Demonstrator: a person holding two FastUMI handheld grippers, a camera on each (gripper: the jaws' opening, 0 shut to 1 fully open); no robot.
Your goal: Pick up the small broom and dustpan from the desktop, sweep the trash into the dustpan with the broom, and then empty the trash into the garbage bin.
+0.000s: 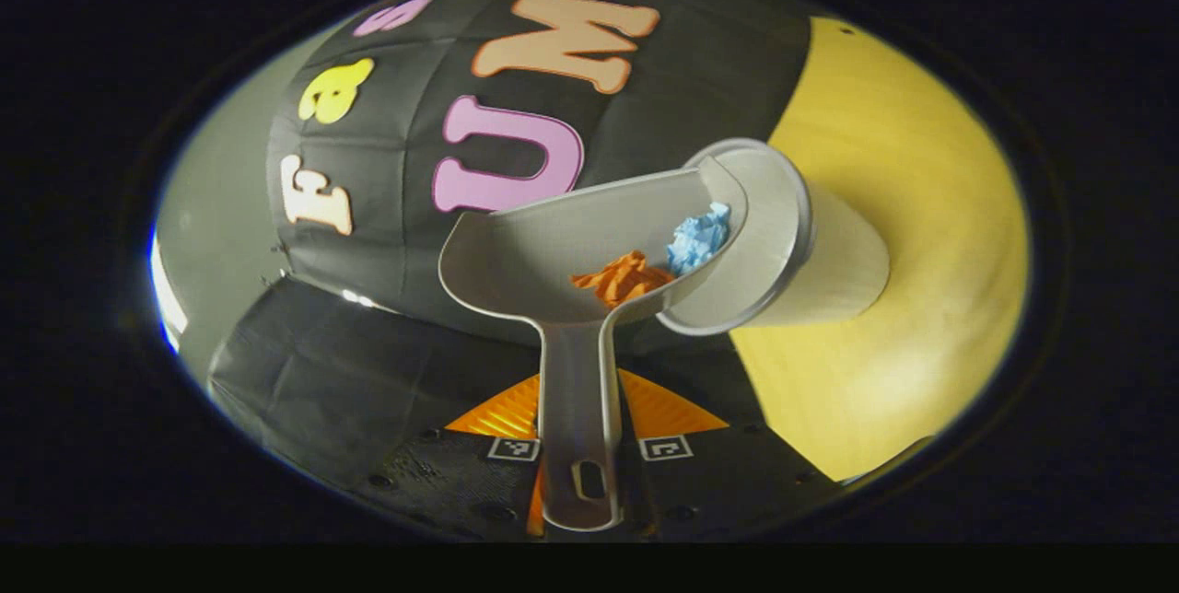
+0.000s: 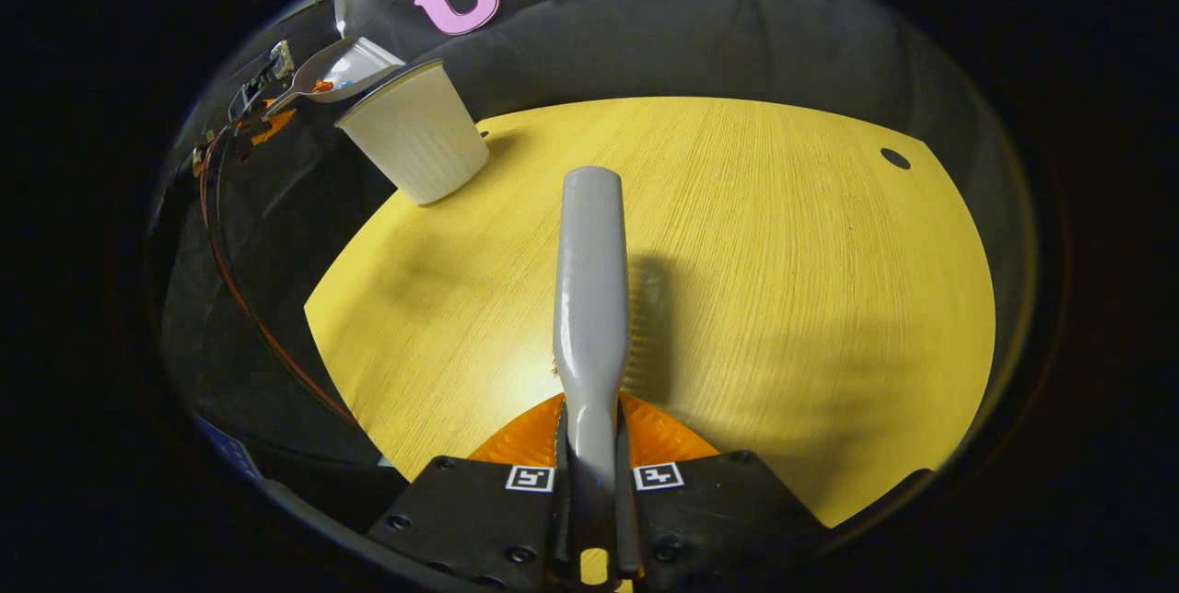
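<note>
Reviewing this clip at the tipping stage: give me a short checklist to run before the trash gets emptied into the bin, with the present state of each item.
1. Left claw shut on the dustpan handle: ok.
2. Trash in the pan: ok, orange scrap and blue scrap lie near its lip.
3. Pan lip over the garbage bin mouth: ok, the lip reaches over the bin's rim.
4. Bin upright on the desktop: ok in the right gripper view.
5. Right claw shut on the broom, away from the bin: ok.
6. Desktop swept of every scrap: cannot tell.
</note>
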